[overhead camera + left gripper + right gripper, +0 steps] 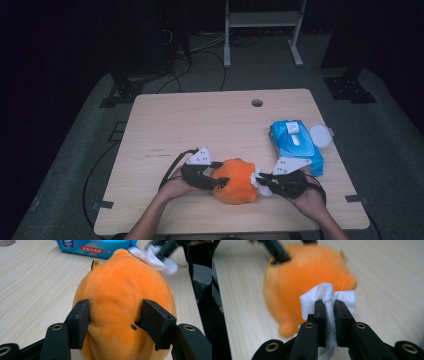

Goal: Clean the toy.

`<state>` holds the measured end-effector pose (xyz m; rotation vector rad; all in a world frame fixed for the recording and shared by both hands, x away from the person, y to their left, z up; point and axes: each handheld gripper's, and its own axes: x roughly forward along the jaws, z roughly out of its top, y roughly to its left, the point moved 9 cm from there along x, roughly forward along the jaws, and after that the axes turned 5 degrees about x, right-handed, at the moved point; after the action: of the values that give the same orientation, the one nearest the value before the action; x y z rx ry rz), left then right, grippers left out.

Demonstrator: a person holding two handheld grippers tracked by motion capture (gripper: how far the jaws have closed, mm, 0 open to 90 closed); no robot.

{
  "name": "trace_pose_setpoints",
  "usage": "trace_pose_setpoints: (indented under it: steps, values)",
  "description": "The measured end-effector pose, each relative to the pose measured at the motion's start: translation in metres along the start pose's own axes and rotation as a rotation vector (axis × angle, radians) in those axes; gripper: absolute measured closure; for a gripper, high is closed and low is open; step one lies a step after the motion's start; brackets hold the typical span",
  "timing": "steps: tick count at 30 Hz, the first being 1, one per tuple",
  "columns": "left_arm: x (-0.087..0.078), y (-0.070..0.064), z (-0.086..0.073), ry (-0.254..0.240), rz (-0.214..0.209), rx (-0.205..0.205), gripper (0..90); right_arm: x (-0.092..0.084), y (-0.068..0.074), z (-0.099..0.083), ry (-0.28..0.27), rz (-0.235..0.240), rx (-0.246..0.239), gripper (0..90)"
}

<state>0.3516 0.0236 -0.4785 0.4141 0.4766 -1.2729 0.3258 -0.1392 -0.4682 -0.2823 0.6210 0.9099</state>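
Table (165, 125): pale wood, with a round hole (257, 103) near the far edge.

Left side: the left gripper (220, 182) comes in from the near edge in the person's left hand (176, 186). Its jaws are pressed into an orange plush toy (235, 181), one on each flank; in the left gripper view the fabric (120, 302) bulges between the two black pads (80, 322). A firm grip, with the jaws set as wide as the pinched plush.

Centre: the toy sits on the table near the front edge, between the two grippers. A small tag (95, 263) shows on its far side.

Right of the toy: the right gripper (261, 181), held in the right hand (309, 197), has its jaws nearly together on a folded white wipe (329, 296). The wipe lies against the toy's right side. The right gripper view is blurred at the toy.

Further right and farther back: a blue pack of wipes (296, 145) lies flat, its white lid (320, 135) flipped open toward the table's right edge. Pack and toy are apart.
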Motion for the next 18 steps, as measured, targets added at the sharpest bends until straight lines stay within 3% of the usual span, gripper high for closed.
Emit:
trace_pose_setpoints:
  steps: [3, 5, 8, 10, 12, 13, 15, 17, 18]
  values:
    - [0.0, -0.005, 0.001, 0.021, -0.006, 0.031, 41.2, 0.005, -0.003, 0.021, -0.048, 0.004, 0.016, 80.8]
    - [-0.002, -0.006, 0.001, 0.03, -0.011, 0.034, 41.2, 0.011, -0.005, 0.026, -0.05, 0.017, 0.023, 80.8]
    - [-0.006, -0.008, 0.003, 0.0, -0.08, 0.023, 38.3, 0.015, -0.001, 0.02, -0.026, 0.047, 0.023, 80.9]
    - [-0.011, -0.01, 0.009, -0.03, -0.12, 0.026, 26.6, 0.013, 0.005, 0.012, -0.007, 0.065, -0.01, 81.0]
    - [-0.012, -0.01, 0.016, -0.071, -0.132, -0.008, 16.4, 0.01, 0.01, 0.008, 0.002, 0.074, -0.038, 80.9]
    - [-0.01, -0.008, 0.016, -0.057, -0.125, -0.038, 14.2, 0.008, 0.012, 0.007, 0.003, 0.086, -0.045, 80.9]
    - [-0.003, -0.005, 0.011, -0.01, -0.102, -0.058, 8.9, 0.005, 0.021, 0.006, 0.0, 0.121, -0.071, 80.9]
    - [0.006, -0.004, 0.001, 0.052, -0.135, -0.114, 8.6, 0.004, 0.026, 0.006, 0.002, 0.123, -0.092, 80.9]
    - [0.011, -0.006, -0.003, 0.063, -0.179, -0.162, 8.7, 0.004, 0.027, 0.006, 0.004, 0.117, -0.099, 80.9]
